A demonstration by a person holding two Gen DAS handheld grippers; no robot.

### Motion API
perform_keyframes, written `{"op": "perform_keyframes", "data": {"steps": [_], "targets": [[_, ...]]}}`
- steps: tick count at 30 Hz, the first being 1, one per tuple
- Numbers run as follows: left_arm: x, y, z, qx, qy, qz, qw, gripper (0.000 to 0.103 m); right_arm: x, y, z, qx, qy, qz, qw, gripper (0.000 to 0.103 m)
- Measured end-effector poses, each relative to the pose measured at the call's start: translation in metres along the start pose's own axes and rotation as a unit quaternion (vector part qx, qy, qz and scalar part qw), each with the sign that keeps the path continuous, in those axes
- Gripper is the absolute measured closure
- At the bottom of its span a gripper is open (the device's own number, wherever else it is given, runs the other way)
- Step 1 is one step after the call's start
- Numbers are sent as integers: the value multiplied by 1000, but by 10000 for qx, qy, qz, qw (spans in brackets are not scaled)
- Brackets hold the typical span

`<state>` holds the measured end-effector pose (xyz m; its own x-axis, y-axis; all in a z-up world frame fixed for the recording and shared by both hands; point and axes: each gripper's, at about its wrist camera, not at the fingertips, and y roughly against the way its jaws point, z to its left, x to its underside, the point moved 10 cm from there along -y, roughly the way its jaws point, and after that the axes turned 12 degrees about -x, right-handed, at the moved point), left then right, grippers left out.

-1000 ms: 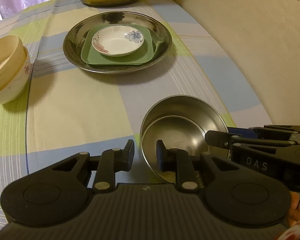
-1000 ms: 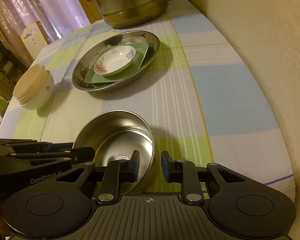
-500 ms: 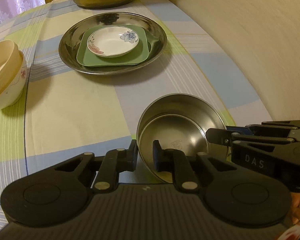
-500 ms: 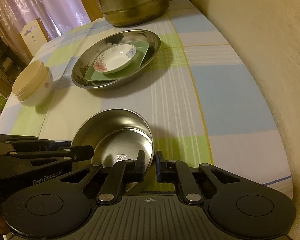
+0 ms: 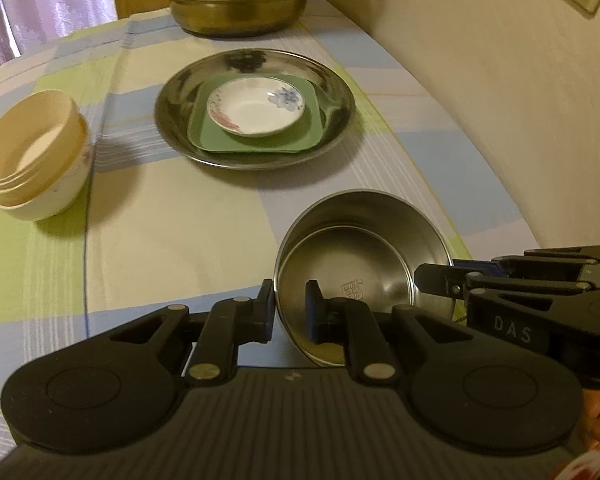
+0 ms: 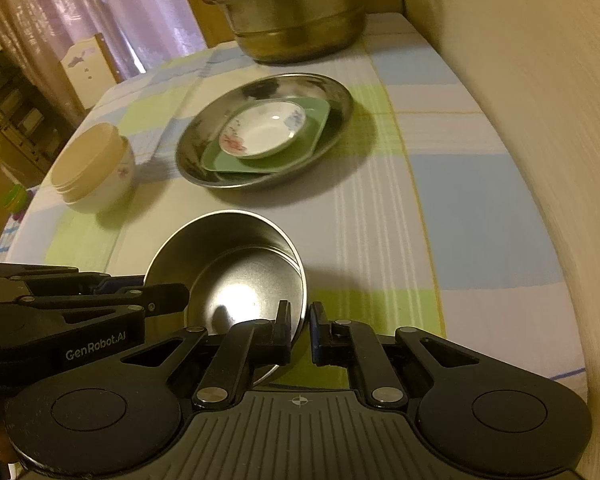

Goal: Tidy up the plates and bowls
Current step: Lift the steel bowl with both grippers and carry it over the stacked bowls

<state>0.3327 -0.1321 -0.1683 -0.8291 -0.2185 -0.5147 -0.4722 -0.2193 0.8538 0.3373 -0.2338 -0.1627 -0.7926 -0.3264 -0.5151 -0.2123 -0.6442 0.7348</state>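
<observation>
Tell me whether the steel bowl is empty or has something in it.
Empty. In both wrist views the steel bowl shows only its bare shiny bottom with a stamped mark. The left gripper and right gripper pinch its rim on opposite sides.

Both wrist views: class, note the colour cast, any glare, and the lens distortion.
Both views: warm yellow cast, dim. Right wrist view: bright glare inside the steel bowl, wall bowed by the fisheye. Left wrist view: softer sheen on the steel plate, tablecloth stripes curved.

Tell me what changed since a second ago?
Both grippers closed on the steel bowl: the left gripper pinched its left rim, the right gripper its right rim. The bowl now looks tipped up slightly. The big steel plate with its dishes and the cream bowls stayed put.
</observation>
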Motion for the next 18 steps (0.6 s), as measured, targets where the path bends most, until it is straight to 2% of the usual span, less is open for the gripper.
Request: {"op": "perform_keyframes", "data": {"steps": [10,18], "targets": [[0,19,31,-240,287,-158,9992,89,-10,-4,33,-267,282,13,9992,94],[-3,33,77,-450,597,-264,9968,89,-25,-20,75,-526,558,77,9970,94]]}}
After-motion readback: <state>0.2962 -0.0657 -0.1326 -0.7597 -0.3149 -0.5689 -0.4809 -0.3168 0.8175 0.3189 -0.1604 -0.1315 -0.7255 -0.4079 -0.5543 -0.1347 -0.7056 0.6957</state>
